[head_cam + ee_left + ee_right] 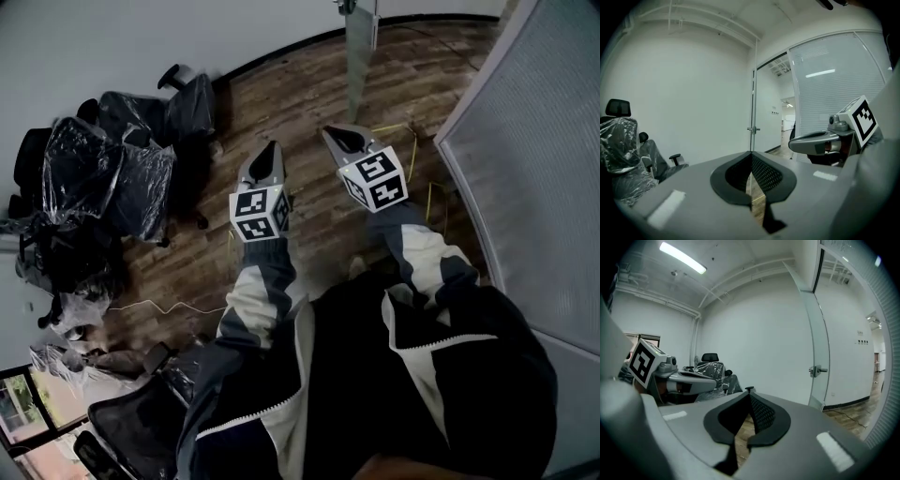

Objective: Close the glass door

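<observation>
The glass door (360, 56) stands ajar at the far end of the wood floor, seen edge-on from the head view. Its metal handle (816, 371) shows in the right gripper view, and the door's edge with the handle (753, 129) shows in the left gripper view. My left gripper (270, 150) and right gripper (339, 137) are held side by side, pointing toward the door and well short of it. The left gripper (751, 153) is shut with nothing between its jaws. The right gripper (749, 390) is shut and empty too.
A frosted glass wall (534, 141) runs along the right. Office chairs wrapped in plastic (112, 178) crowd the left side by the white wall. A yellow cable (430, 195) and a white cable (159, 306) lie on the floor. Another chair (141, 422) is near my left side.
</observation>
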{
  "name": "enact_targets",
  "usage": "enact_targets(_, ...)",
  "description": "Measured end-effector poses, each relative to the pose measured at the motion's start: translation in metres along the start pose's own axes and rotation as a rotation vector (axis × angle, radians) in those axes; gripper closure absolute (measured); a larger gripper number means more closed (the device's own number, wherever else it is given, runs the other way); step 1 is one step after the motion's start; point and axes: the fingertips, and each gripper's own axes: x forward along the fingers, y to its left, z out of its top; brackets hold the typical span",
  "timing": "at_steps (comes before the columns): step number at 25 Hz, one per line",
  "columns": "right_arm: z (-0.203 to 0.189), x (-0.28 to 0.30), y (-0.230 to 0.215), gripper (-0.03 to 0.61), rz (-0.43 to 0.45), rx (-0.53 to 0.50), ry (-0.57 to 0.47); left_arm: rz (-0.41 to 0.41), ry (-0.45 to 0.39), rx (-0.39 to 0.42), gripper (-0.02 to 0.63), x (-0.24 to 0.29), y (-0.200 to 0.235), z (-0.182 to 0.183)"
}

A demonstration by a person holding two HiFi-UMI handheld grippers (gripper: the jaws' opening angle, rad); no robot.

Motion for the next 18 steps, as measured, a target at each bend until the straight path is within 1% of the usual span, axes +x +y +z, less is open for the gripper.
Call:
enact_targets(4,0.001,0.023,-0.032,0.574,0.01,-0.004,0.006,0.01,0.018,-0.004,0.607,0.035,0.005,0.002)
enact_targets(9,0.004,0.055,-0.053,0.574,0.015,-0.009,0.028,0.013,0.021,-0.014,0.607,0.069,0.023,0.003)
enact_targets(14,0.005,0.09,-0.069,0.574,-0.021,-0.012,0.035,-0.012,0.006,-0.022,0.607,0.102,0.053,0.002)
enact_targets(18,0.016,0.133,-0.084,0.574,-0.079,-0.016,0.024,-0.072,-0.011,-0.014,0.607,0.141,0.086,0.012)
